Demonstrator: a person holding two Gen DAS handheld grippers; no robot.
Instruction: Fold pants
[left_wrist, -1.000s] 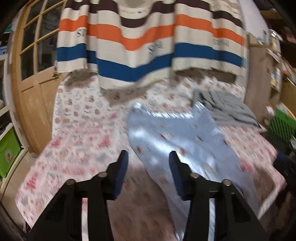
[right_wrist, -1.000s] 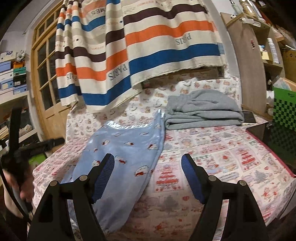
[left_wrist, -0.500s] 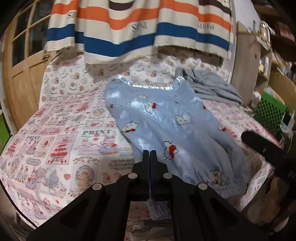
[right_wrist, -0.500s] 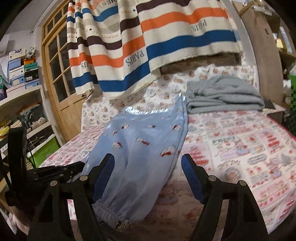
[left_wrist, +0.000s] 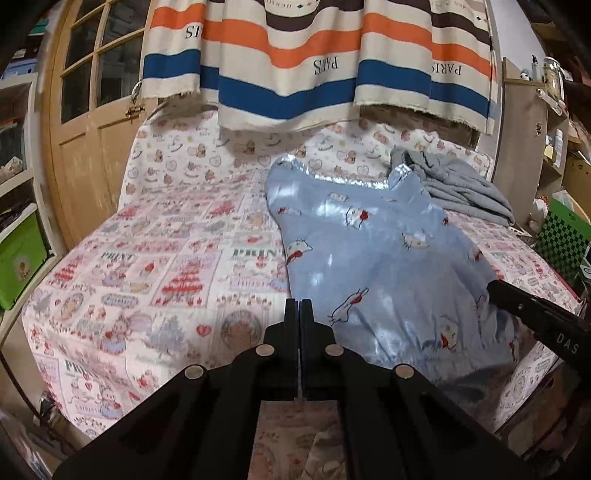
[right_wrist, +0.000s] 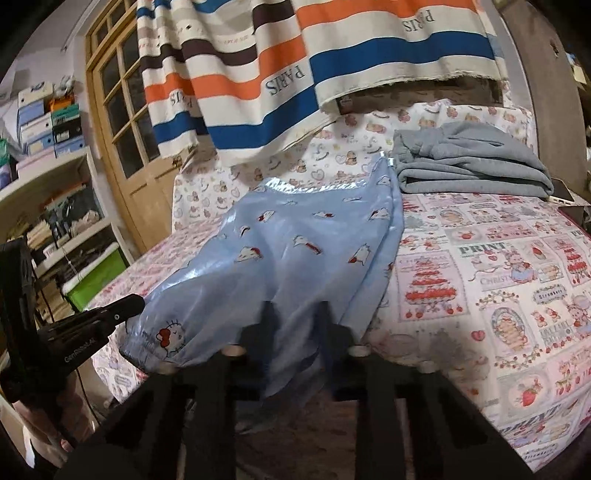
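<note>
Shiny light-blue pants (left_wrist: 373, 266) with a cat print lie on the patterned bed sheet (left_wrist: 155, 266), waistband toward the back wall and leg cuffs hanging at the near edge. They also show in the right wrist view (right_wrist: 295, 251). My left gripper (left_wrist: 298, 314) is shut at the pants' near left edge; I cannot tell whether cloth is pinched. It appears in the right wrist view (right_wrist: 122, 310) touching the left cuff. My right gripper (right_wrist: 295, 314) is blurred, its fingers half closed around the hanging right leg cuff. Its finger (left_wrist: 517, 299) shows in the left wrist view.
A folded grey garment (right_wrist: 469, 166) lies at the back right of the bed. A striped cloth (left_wrist: 317, 66) hangs on the back wall. A wooden door (left_wrist: 92, 122) and shelves with a green bin (right_wrist: 96, 280) stand left. A green checkered box (left_wrist: 561, 236) is right.
My left gripper went from open to shut and moved to the pants' near left edge. My right gripper's fingers closed inward around the right leg cuff.
</note>
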